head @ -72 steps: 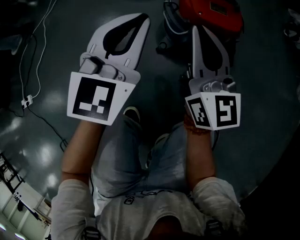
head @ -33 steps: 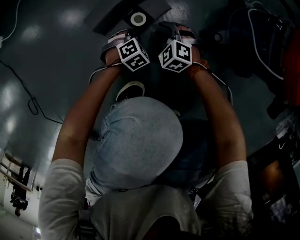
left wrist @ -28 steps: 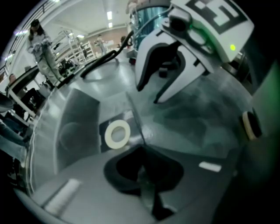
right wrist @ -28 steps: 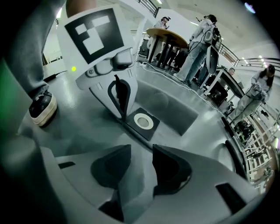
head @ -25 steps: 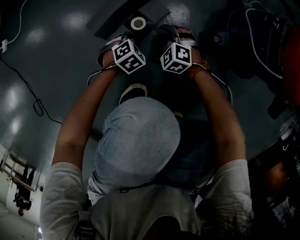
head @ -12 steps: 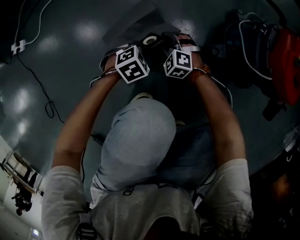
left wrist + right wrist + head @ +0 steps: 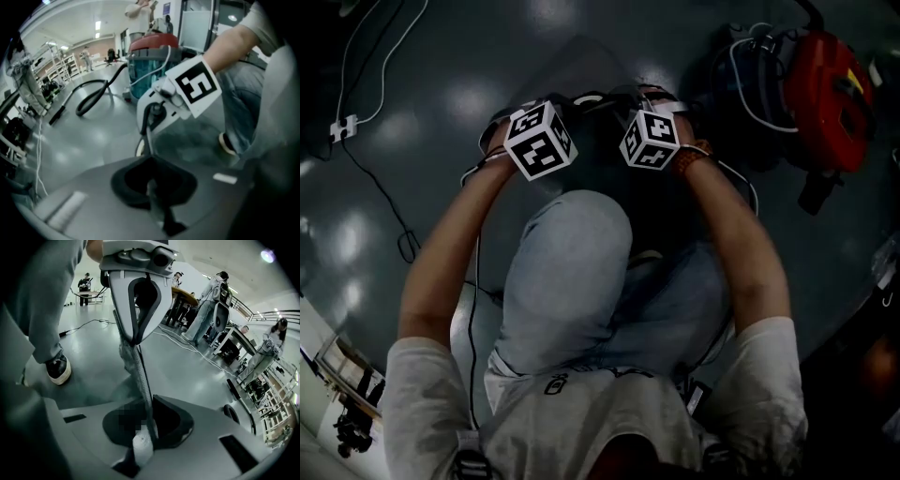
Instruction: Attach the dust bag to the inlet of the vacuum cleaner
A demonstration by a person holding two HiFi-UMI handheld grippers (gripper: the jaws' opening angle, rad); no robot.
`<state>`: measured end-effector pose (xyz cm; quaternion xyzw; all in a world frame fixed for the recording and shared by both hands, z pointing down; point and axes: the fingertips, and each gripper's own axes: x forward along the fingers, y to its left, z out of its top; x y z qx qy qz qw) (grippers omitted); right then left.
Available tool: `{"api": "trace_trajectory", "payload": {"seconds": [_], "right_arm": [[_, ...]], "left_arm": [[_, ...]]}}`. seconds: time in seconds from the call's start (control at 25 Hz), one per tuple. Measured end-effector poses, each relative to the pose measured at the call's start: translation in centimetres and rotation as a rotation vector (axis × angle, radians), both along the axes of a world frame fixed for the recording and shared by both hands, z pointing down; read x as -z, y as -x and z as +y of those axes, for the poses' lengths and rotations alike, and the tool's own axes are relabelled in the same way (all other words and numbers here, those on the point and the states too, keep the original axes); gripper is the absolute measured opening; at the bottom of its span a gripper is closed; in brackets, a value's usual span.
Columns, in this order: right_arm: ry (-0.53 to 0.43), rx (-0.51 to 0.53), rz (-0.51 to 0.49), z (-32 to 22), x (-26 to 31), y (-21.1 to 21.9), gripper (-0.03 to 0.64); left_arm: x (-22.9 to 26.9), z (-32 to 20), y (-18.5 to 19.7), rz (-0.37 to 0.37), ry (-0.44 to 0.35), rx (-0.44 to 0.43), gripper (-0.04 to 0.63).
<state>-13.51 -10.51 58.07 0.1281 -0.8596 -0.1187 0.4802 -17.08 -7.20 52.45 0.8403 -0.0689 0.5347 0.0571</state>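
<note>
Floor (image 7: 441, 112) glossy grey under red vacuum cleaner (image 7: 827, 89) and white cable (image 7: 344, 127).

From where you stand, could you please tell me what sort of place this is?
Probably an open lab or workshop hall: a wide polished grey floor, storage racks along one side, and a worktable with people standing nearby.

Left gripper view, lower centre: dust bag (image 7: 153, 193) edge in my left gripper (image 7: 150, 161) is a blur, shape unclear. Right gripper view: bag seen edge-on only, and part of my right gripper (image 7: 151, 401) gap is blurred out. Head view, upper centre: marker cubes (image 7: 539, 141) + hands hide both jaw pairs and most of the bag. Vacuum cleaner (image 7: 830, 89) inlet too dark to tell.
</note>
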Motion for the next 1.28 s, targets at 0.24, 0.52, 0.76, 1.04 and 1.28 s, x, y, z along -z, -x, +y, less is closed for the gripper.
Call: {"api": "trace_trajectory", "payload": {"seconds": [0.24, 0.52, 0.76, 1.04, 1.28], "right_arm": [[0.082, -0.111, -0.010, 0.8, 6.4, -3.2, 0.037], [0.141, -0.253, 0.049, 2.1, 11.4, -8.7, 0.035], [0.136, -0.319, 0.034, 3.7, 13.6, -11.8, 0.035], [0.168, -0.442, -0.026, 7.5, 16.6, -15.7, 0.032], [0.195, -0.543, -0.051, 10.7, 19.2, -19.4, 0.032]], "left_arm": [[5.5, -0.6, -2.5, -0.020, -0.120, -0.106, 0.027], [10.2, -0.6, -7.7, -0.010, -0.214, -0.270, 0.173], [12.4, 0.6, -11.9, 0.015, -0.231, -0.353, 0.195], [13.5, 3.5, -16.3, 0.008, -0.241, -0.519, 0.194], [16.8, 7.0, -20.0, 0.067, -0.270, -0.646, 0.053]]}}
